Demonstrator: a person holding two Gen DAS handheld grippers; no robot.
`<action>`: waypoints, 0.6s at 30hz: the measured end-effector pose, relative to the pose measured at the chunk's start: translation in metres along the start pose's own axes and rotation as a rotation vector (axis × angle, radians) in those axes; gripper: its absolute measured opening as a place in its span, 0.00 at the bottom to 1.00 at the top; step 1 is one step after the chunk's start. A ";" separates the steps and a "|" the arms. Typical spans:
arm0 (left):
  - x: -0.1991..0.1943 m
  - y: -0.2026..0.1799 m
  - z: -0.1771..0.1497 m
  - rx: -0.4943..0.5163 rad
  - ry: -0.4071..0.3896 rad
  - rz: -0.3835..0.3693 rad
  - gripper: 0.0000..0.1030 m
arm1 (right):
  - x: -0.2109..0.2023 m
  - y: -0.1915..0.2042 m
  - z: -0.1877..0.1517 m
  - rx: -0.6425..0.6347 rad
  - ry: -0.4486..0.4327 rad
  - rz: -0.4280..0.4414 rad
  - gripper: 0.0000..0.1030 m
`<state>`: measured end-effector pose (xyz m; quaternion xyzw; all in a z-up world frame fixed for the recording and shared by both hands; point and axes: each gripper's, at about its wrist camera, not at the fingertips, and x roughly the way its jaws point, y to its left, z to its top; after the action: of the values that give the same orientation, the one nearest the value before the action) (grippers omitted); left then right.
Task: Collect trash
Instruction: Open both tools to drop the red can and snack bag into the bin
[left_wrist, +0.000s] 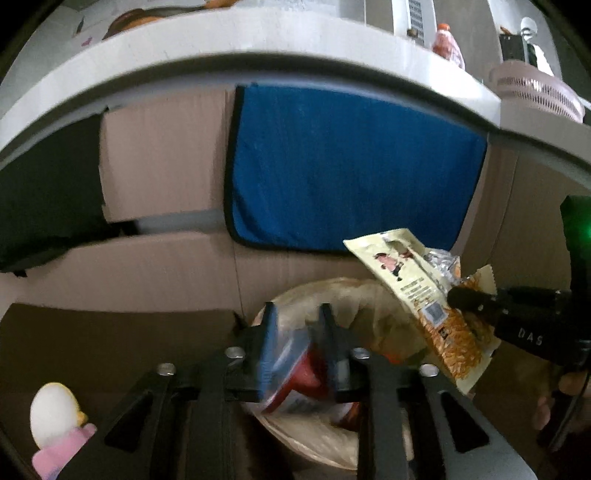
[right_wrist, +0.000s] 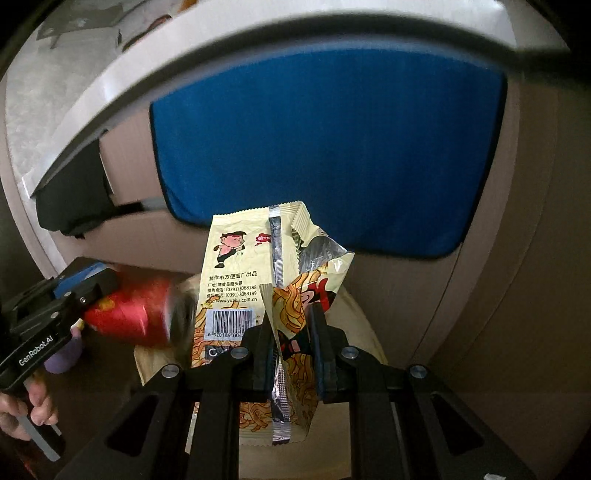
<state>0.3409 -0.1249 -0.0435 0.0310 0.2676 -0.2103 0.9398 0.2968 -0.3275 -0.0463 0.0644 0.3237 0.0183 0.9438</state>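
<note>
- Left tool (left_wrist: 295, 325): fingers pinching a red cup (left_wrist: 299, 373), red body with a white band near its end, blurred; cup lies tilted on its side between the blue pads
- Same cup in right wrist view (right_wrist: 129, 314), sticking out sideways from the left tool (right_wrist: 88, 288), just beside the wrapper
- Right tool (right_wrist: 291, 325): fingers pinching a torn noodle wrapper (right_wrist: 240, 280), cream and orange, cartoon boy, barcode, silver foil inside showing at the tear
- Wrapper sticks up past the fingertips, lower part hangs down between the fingers
- Left wrist view: right tool (left_wrist: 469, 299) comes in from the right edge, wrapper (left_wrist: 424, 291) clamped in its tip, held above the bin
- Bin (left_wrist: 295, 295): round, lined with a pale bag, directly below both tools; cup and wrapper both over its opening, neither visibly resting in it
- Behind the bin: cardboard (left_wrist: 155, 166) panels with a blue cloth (left_wrist: 343, 166) hanging in front
- White table (left_wrist: 258, 40) edge curves across the top; a bottle (left_wrist: 448, 44) and a pink perforated basket (left_wrist: 535, 88) on it
- Small toy (left_wrist: 55, 424), white head, pink body, bottom left by the cardboard
- Person's hand (right_wrist: 22, 410) grips the left tool handle
</note>
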 end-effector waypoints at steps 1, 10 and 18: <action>0.006 0.000 -0.003 -0.003 0.015 -0.003 0.17 | 0.005 0.000 -0.003 0.006 0.015 0.005 0.14; 0.028 0.009 -0.013 -0.033 0.079 -0.018 0.17 | 0.039 0.001 -0.019 0.022 0.095 0.025 0.16; 0.029 0.016 -0.020 -0.055 0.100 -0.026 0.17 | 0.067 0.010 -0.025 0.016 0.171 0.044 0.17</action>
<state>0.3598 -0.1176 -0.0760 0.0123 0.3202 -0.2131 0.9230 0.3347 -0.3096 -0.1056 0.0773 0.4018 0.0421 0.9115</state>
